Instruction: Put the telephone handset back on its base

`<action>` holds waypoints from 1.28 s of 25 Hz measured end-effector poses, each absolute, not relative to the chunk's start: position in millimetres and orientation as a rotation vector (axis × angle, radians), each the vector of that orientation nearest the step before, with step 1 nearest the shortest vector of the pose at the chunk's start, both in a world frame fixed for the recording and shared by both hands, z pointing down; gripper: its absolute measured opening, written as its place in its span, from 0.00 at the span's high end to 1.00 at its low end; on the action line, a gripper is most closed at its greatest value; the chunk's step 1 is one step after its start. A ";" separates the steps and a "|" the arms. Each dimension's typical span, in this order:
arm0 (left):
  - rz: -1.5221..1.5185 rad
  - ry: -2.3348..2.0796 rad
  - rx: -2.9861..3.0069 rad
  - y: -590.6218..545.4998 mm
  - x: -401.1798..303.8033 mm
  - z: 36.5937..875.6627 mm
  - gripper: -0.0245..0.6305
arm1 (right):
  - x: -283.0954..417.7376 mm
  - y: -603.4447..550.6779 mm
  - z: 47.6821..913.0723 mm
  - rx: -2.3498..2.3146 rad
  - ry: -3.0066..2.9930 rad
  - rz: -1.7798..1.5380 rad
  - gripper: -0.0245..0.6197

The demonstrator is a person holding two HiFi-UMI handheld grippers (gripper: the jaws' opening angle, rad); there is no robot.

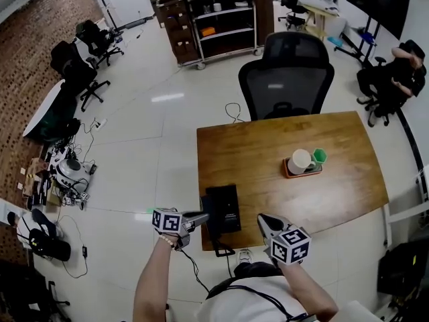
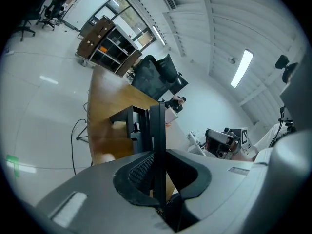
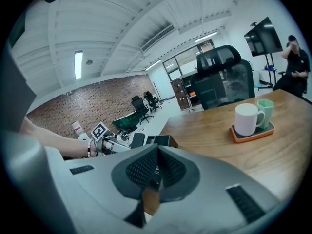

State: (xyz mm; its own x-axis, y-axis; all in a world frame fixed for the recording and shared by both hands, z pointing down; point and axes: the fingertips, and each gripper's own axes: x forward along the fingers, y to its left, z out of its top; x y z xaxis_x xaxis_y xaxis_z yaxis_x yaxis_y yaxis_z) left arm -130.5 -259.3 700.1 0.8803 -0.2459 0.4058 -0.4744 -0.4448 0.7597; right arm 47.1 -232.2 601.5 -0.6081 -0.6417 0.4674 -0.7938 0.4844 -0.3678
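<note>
The telephone handset (image 2: 157, 139) is gripped in the left tool (image 1: 199, 218), whose jaws are clenched on its narrow body, so it shows edge-on between the pads. It sits at the left flank of the base (image 1: 224, 208), at the near-left corner of the bench (image 1: 268, 146). No view settles whether it already touches the cradle. The cord (image 1: 224, 251) loops off the near edge of the bench, below the base. The right tool (image 1: 267, 221) hovers just right of the base, its jaws closed together on nothing. Further out on the bench, well apart from the telephone, a white mug (image 1: 299, 160) and a green cup (image 1: 319, 155) stand on an orange tray (image 1: 303, 173). A black office chair (image 1: 287, 76) stands at the far side.

Assessment: the step in hand is seating the handset. It is best done by bringing the handset's length parallel to the cradle, both ends over their recesses, and lowering it flat rather than one end first. The cord should hang free of the cradle so it is not trapped underneath. The base looks light and could slide, so the idle right tool could brace its right side. The left tool should release only once the handset rests fully down.
</note>
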 end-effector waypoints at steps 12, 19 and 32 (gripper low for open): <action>0.318 -0.444 2.051 -278.5 -119.3 715.7 0.86 | 51.6 -240.8 613.8 1.218 -2.443 0.845 0.96; 0.292 -0.380 2.050 -280.6 -115.6 718.1 0.86 | 55.6 -243.1 615.8 1.218 -2.428 0.838 0.96; 0.333 -0.375 2.058 -288.4 -122.7 736.5 0.78 | 50.9 -251.5 619.1 1.188 -2.420 0.822 0.96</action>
State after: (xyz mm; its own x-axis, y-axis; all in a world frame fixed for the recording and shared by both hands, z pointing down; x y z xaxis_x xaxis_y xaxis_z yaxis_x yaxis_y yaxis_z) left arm -122.7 -288.4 736.5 0.9146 -0.1275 0.3837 -0.3961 -0.4728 0.7871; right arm 50.9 -251.5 619.1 -0.6023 -0.6122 0.5123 -0.7976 0.4882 -0.3543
